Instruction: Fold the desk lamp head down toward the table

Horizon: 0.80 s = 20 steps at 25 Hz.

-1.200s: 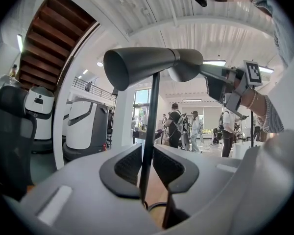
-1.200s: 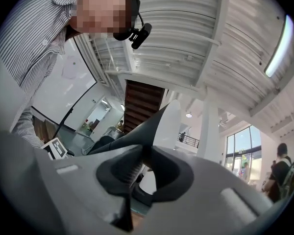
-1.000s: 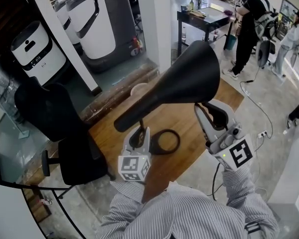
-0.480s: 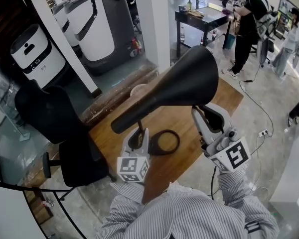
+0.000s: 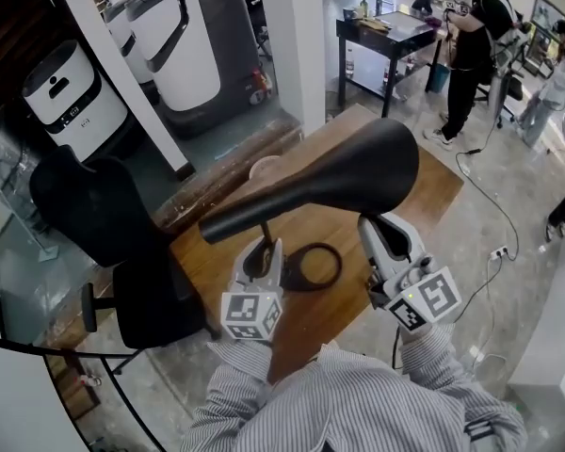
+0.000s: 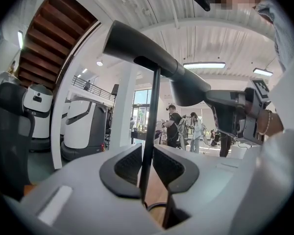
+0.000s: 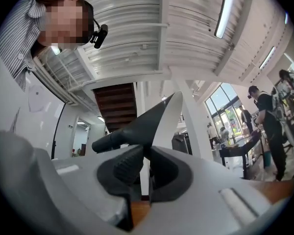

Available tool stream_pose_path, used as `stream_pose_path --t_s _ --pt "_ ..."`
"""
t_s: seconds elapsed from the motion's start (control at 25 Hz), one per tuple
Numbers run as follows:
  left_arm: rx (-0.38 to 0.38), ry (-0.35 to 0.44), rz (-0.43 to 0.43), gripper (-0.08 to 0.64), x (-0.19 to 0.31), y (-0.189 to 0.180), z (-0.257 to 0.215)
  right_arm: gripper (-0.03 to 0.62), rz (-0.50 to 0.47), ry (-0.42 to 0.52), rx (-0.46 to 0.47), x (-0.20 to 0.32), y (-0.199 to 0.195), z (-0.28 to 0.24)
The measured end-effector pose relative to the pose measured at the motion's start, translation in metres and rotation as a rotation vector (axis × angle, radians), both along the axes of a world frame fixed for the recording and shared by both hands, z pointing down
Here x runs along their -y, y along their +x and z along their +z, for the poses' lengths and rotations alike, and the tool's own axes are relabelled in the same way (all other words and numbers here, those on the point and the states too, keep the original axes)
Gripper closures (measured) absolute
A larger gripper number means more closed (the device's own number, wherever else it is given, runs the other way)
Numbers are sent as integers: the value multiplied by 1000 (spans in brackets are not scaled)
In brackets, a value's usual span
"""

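Overhead first: looks steeply down on a black cone-shaped lamp head (image 5: 339, 182) lying nearly level above a wooden table (image 5: 424, 196), wide mouth to the right. Shows the left gripper (image 5: 263, 250) clamped on the thin lamp stem (image 5: 266, 234) just under the head, above the ring base (image 5: 339, 267), and the right gripper (image 5: 381, 222) reaching up under the wide mouth. Next, along the left gripper (image 6: 148, 166): pinches the upright lamp stem (image 6: 150, 126) between both pads, lamp head (image 6: 152, 53) overhead. Lastly, along the right gripper (image 7: 146, 168): pressed onto the lower rim of the lamp head (image 7: 137, 124), having just been closing on it.
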<state>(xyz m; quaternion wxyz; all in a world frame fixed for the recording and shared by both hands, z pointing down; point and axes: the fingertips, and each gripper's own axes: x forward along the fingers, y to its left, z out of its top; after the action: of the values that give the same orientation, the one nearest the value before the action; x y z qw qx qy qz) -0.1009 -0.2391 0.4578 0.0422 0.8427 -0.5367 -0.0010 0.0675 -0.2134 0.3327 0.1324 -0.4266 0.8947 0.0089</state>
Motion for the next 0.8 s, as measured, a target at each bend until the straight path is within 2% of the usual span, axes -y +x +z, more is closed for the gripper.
stream_pose_path --t_s 0.44,0.8 --pt "-5 7 46 491 -3 2 2 560 -12 -184 83 -5 -9 47" --pt "-29 16 60 488 -6 0 2 569 -57 -307 117 -13 -37 92"
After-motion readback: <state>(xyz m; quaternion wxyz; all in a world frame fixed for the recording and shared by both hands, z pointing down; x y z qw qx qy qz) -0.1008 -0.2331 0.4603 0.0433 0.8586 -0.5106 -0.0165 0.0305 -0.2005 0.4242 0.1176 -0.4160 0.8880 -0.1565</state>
